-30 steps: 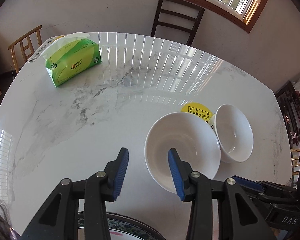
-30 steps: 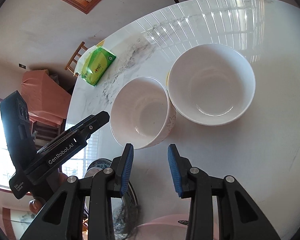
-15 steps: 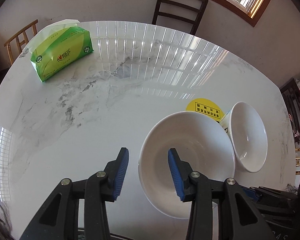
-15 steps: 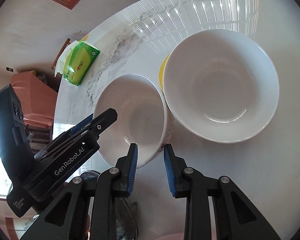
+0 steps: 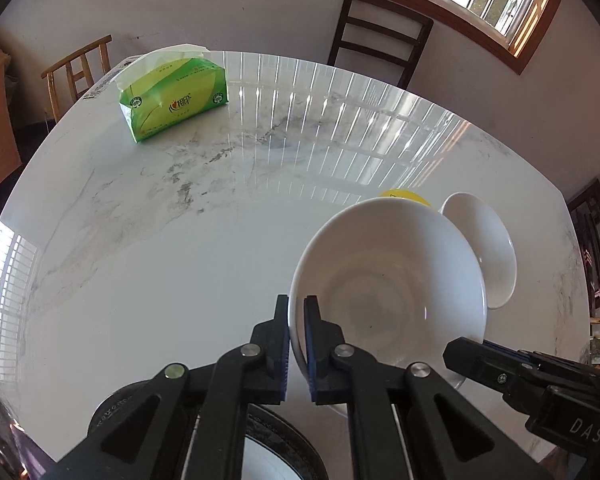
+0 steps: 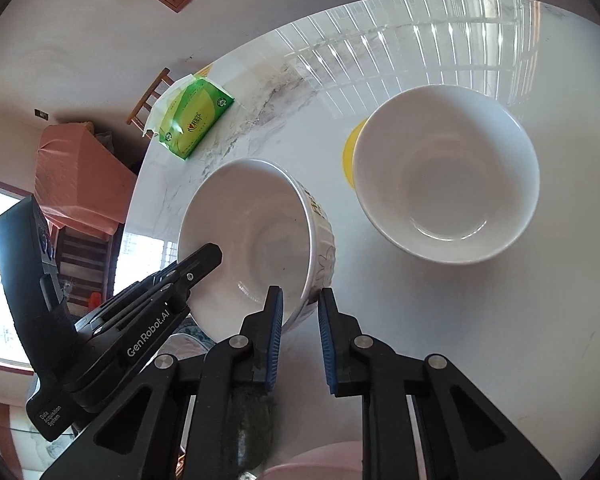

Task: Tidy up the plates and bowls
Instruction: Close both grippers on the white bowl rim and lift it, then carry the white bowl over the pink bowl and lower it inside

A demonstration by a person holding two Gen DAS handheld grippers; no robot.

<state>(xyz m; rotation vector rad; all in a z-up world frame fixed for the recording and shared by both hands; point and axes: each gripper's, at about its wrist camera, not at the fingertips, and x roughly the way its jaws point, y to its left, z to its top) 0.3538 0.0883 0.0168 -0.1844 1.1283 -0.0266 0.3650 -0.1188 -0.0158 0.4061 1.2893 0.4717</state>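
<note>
Two white bowls are on the marble table (image 5: 148,264). My left gripper (image 5: 296,312) is shut on the near rim of the patterned white bowl (image 5: 384,300), which is tilted and lifted on its left side; it also shows in the right wrist view (image 6: 260,240). The second white bowl (image 5: 488,256) sits just right of it, upright in the right wrist view (image 6: 446,172). My right gripper (image 6: 300,312) is open, its jaws either side of the patterned bowl's near wall without closing on it. The left gripper's body (image 6: 148,328) shows at the left.
A green tissue pack (image 5: 172,100) lies at the far left of the table. A yellow round sticker (image 6: 350,152) lies partly under the bowls. A dark patterned plate (image 5: 276,448) sits under the left gripper at the near edge. Chairs (image 5: 380,36) stand behind the table.
My left gripper has closed on the patterned bowl's rim and tilted it up. My right gripper moved in beside that bowl and stays open.
</note>
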